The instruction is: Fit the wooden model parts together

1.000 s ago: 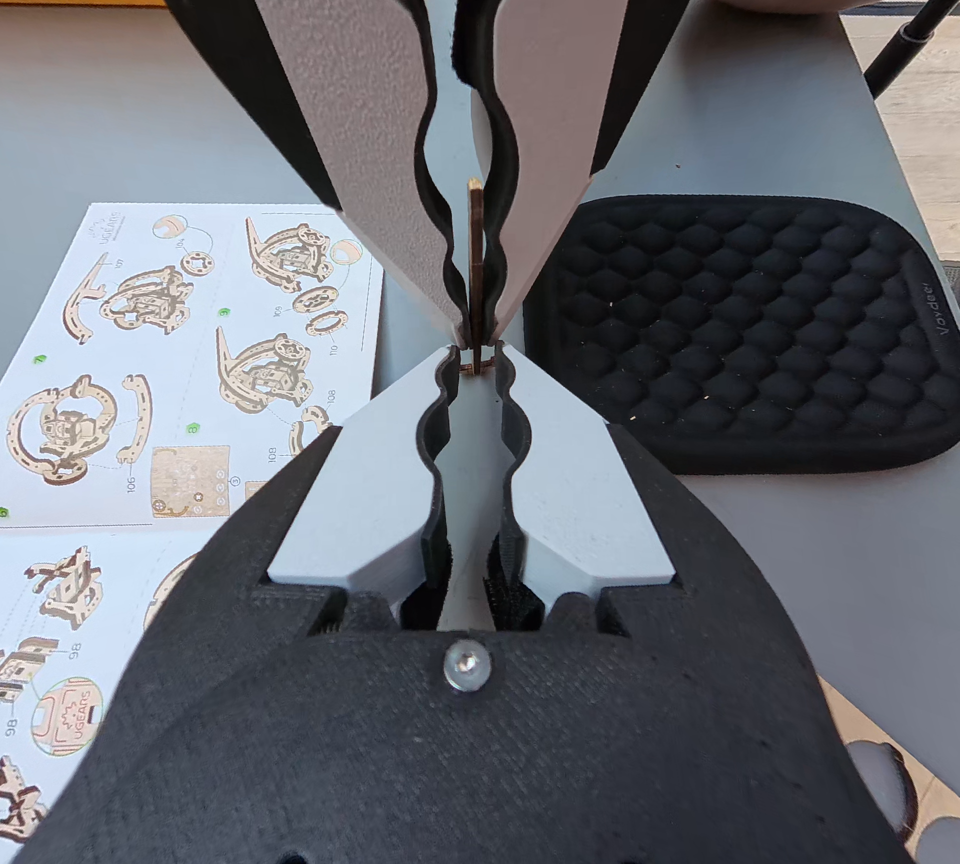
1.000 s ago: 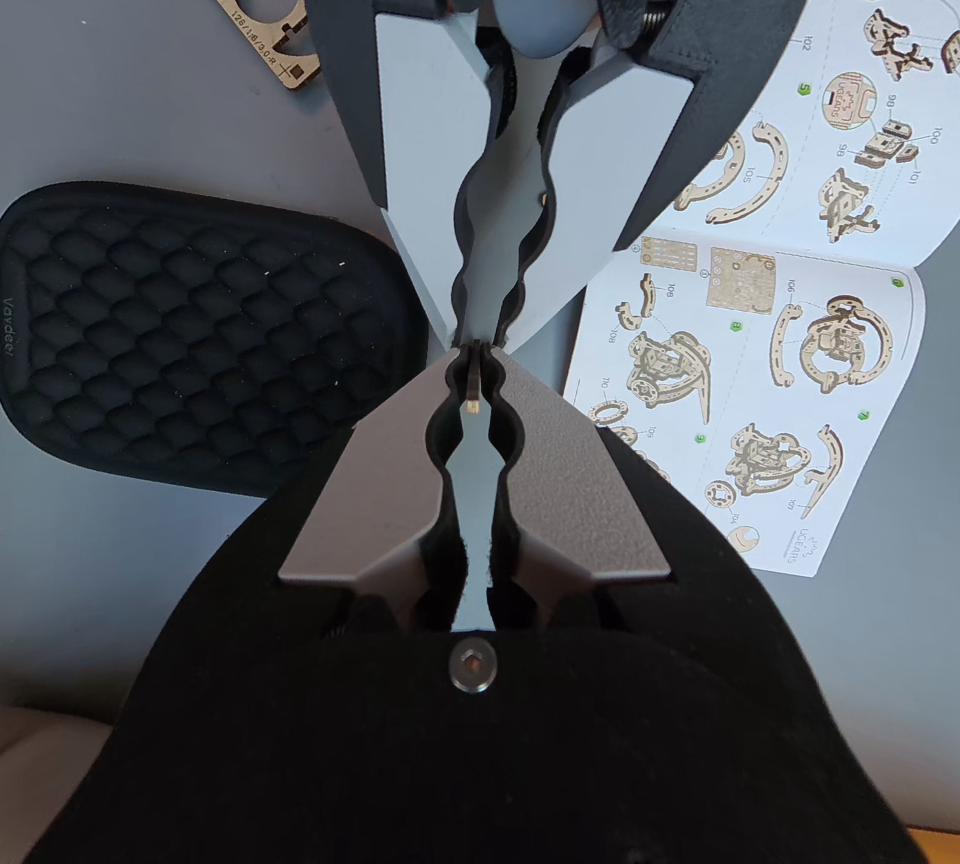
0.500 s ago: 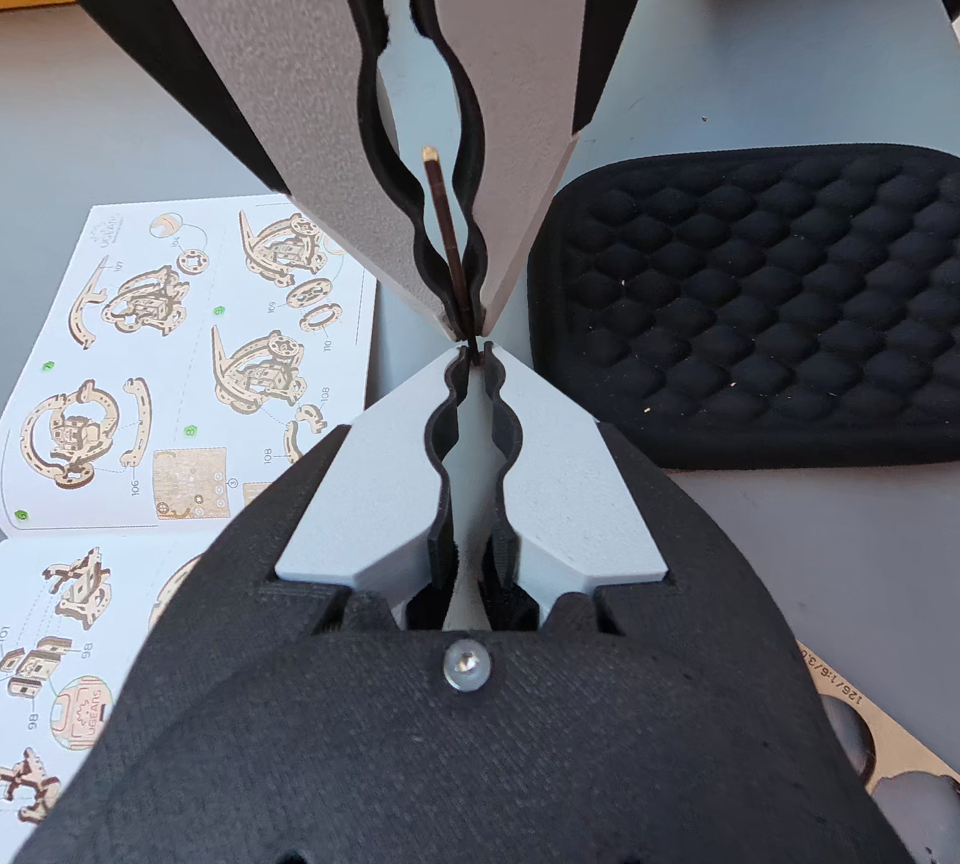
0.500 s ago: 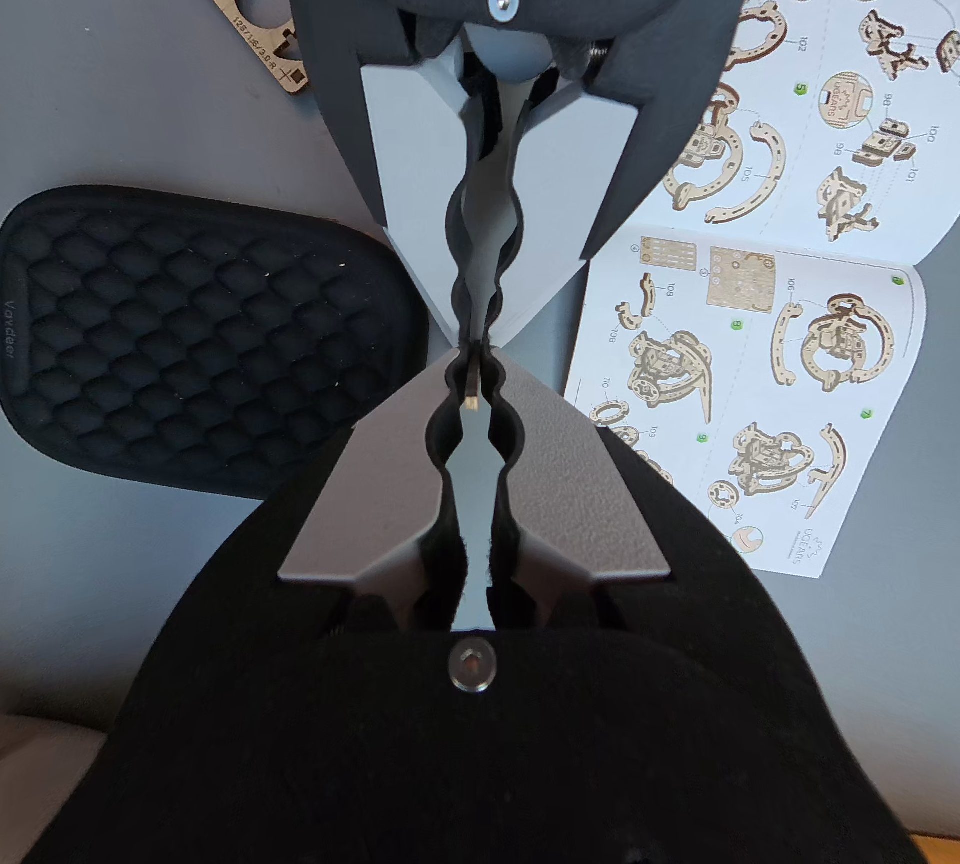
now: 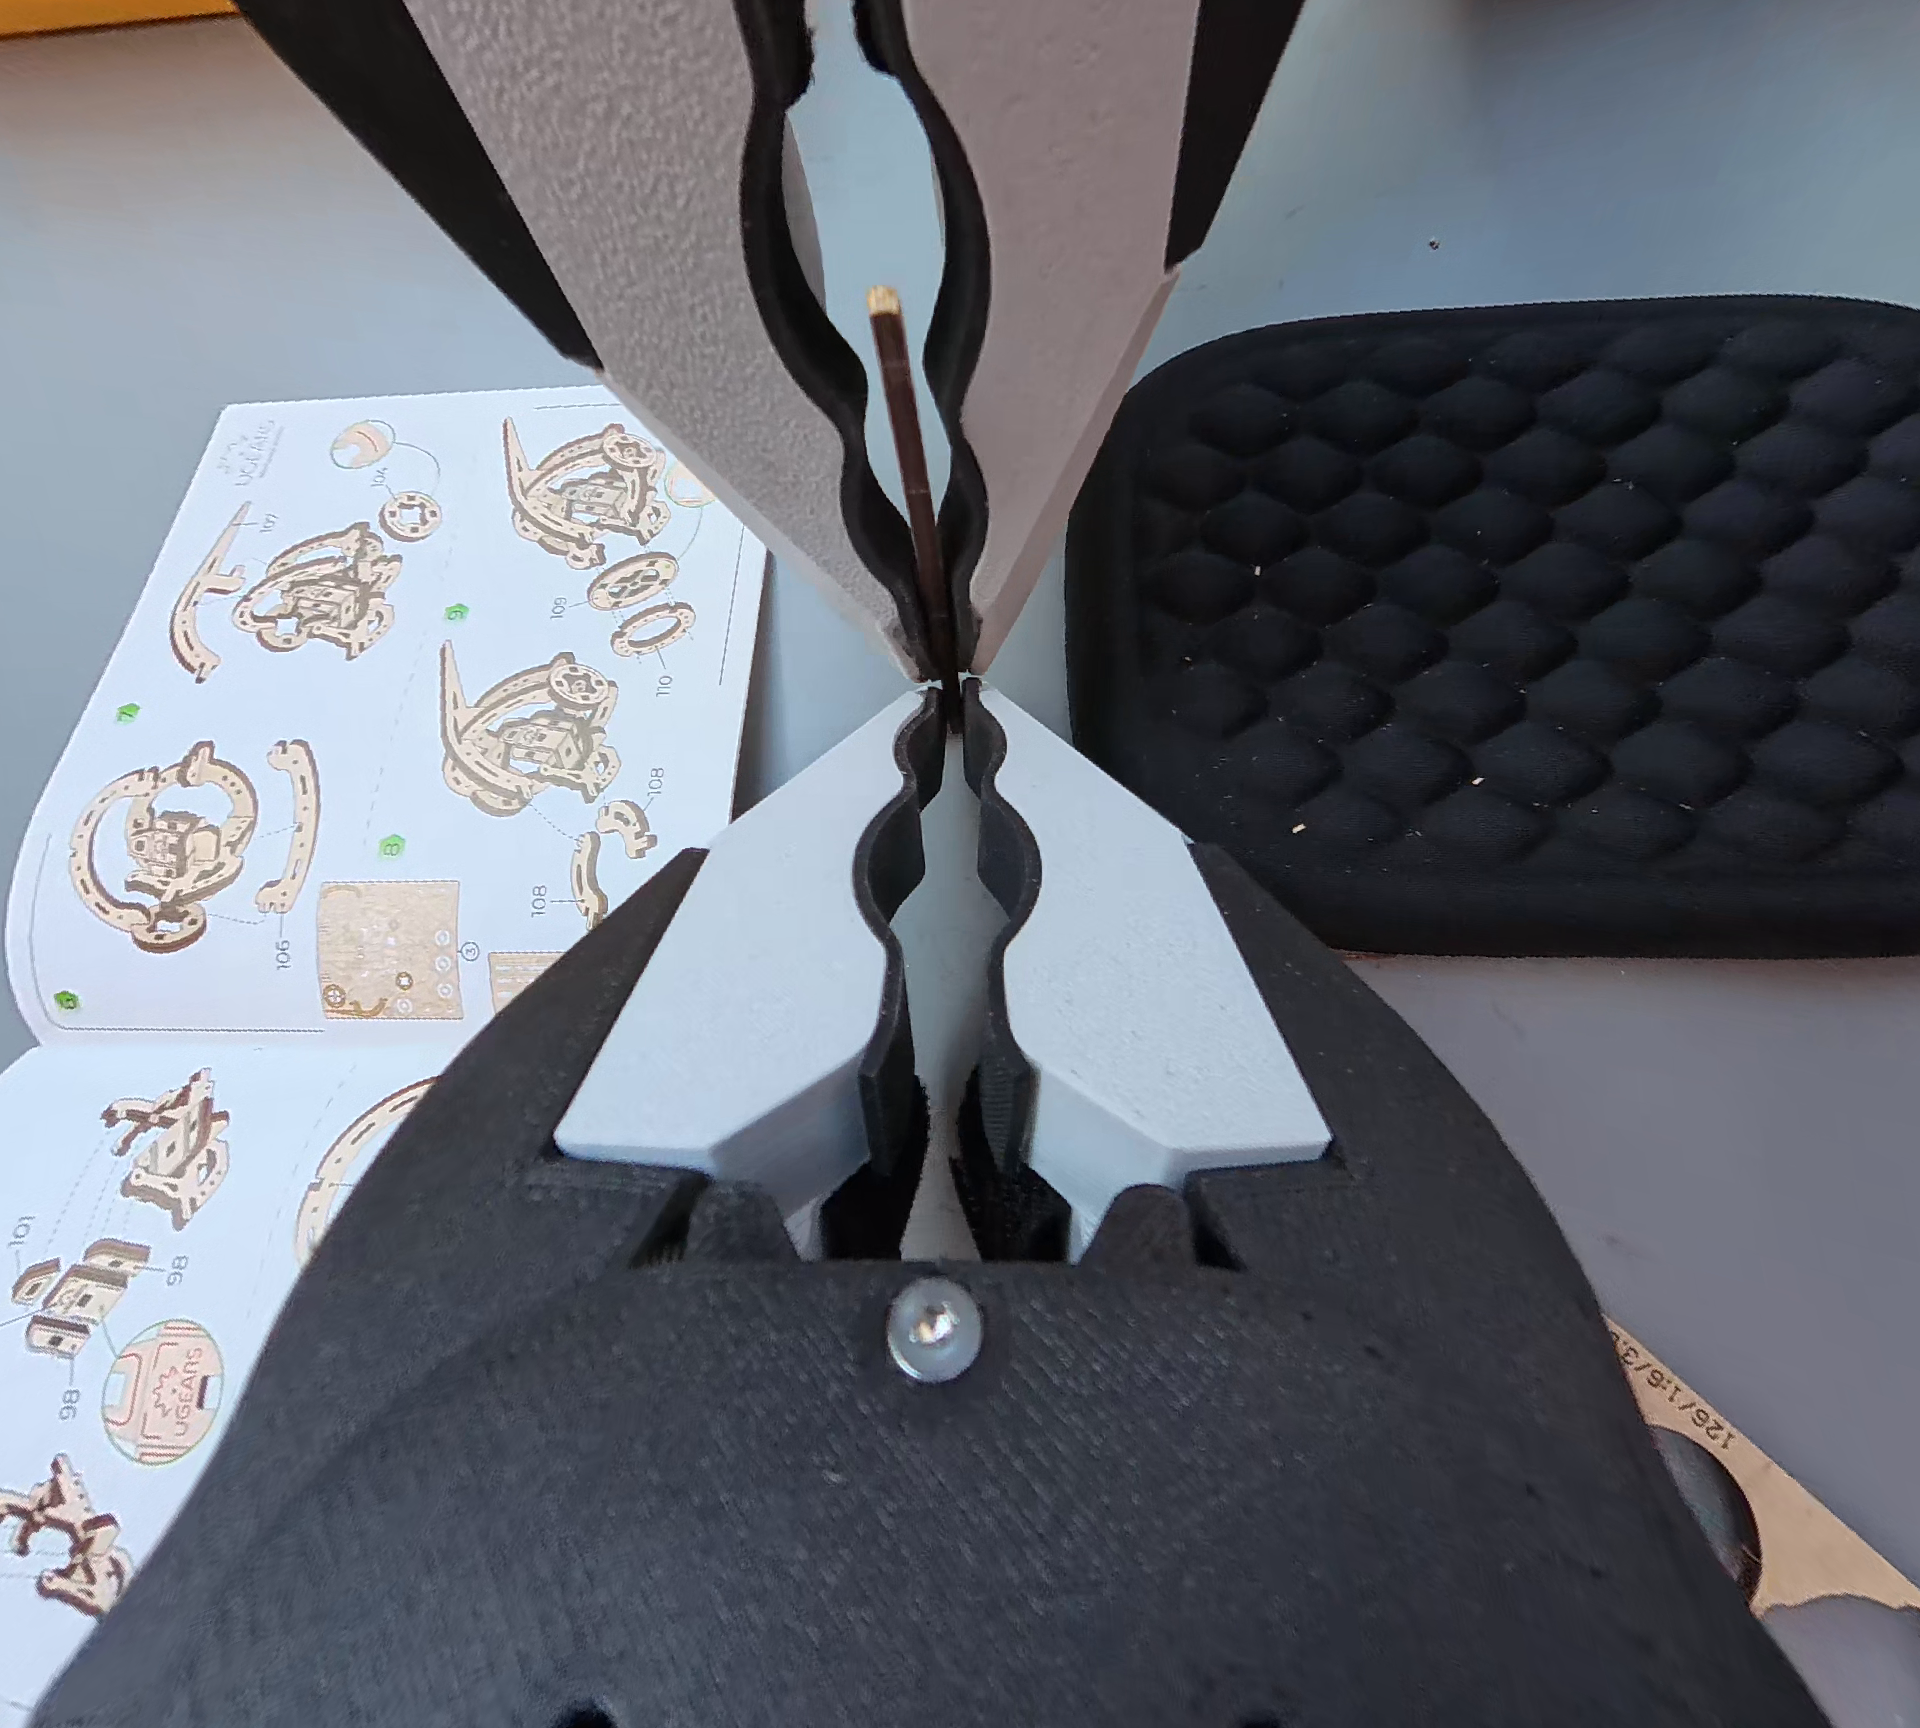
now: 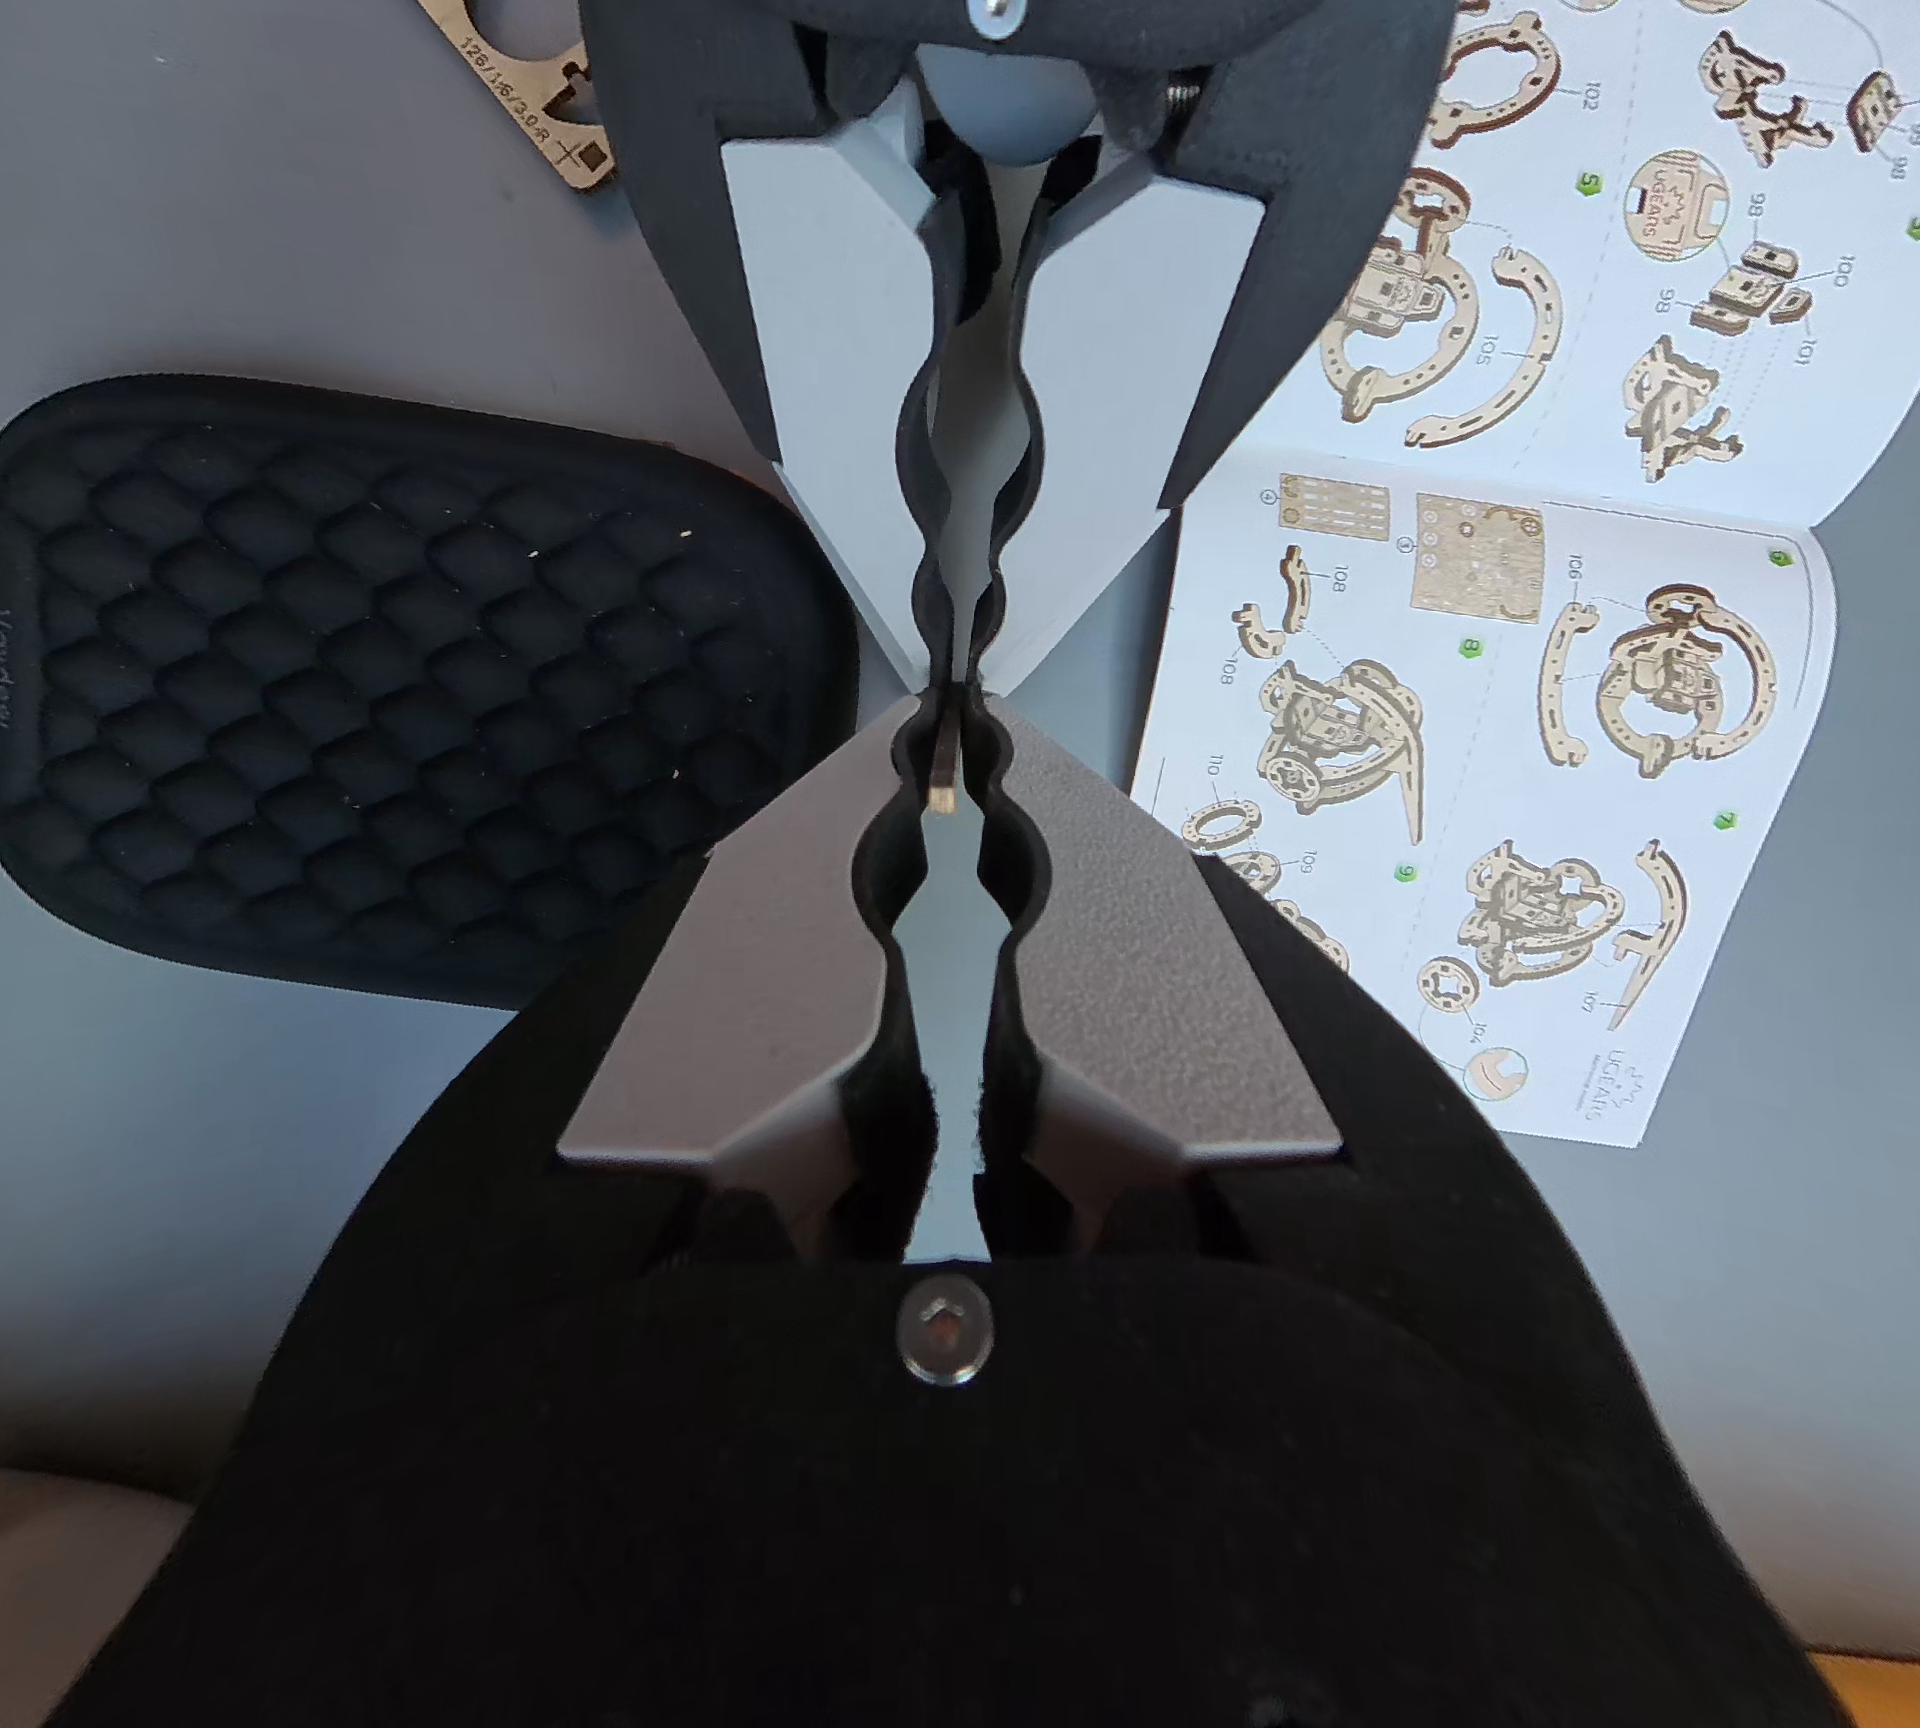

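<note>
While grippers [image 5: 951,691] meet, black pad [image 5: 1507,618] beside, booklet [image 5: 364,691] opposite

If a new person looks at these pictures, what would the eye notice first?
First, the two tools meeting tip to tip in mid-frame: the left hand-held gripper and the right hand-held gripper, which pinches a thin wooden part seen edge-on. Next, the black honeycomb pad on one side and the open instruction booklet on the other.
</note>
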`<action>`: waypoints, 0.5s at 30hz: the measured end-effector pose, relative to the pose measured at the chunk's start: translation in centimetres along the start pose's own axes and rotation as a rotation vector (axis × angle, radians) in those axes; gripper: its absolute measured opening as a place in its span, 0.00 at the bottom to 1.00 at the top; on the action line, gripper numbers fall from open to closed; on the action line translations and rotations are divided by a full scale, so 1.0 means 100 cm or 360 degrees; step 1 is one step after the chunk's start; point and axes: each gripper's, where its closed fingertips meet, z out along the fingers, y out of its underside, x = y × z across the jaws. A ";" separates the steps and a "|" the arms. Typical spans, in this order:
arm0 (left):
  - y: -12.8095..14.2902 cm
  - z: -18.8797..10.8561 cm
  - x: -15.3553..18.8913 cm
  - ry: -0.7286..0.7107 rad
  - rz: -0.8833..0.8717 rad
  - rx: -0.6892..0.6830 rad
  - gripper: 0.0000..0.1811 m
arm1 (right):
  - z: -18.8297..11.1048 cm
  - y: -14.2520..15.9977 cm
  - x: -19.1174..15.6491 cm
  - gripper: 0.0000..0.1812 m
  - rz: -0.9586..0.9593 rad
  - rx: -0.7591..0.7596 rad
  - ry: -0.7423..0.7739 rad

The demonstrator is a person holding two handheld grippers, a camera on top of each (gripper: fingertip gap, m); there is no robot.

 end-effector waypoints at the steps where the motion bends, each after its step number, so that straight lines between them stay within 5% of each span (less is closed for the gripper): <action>1: 0.000 0.000 0.000 -0.0008 0.0008 -0.0007 0.01 | 0.000 0.000 0.000 0.00 -0.0004 -0.0001 0.0001; 9: 0.000 0.000 0.000 0.0128 -0.0169 0.0034 0.01 | 0.001 -0.001 0.002 0.00 0.0030 0.0046 -0.0114; 15: 0.001 0.000 0.000 0.0007 -0.0037 -0.0013 0.01 | 0.001 -0.001 -0.001 0.00 -0.0018 0.0060 -0.0034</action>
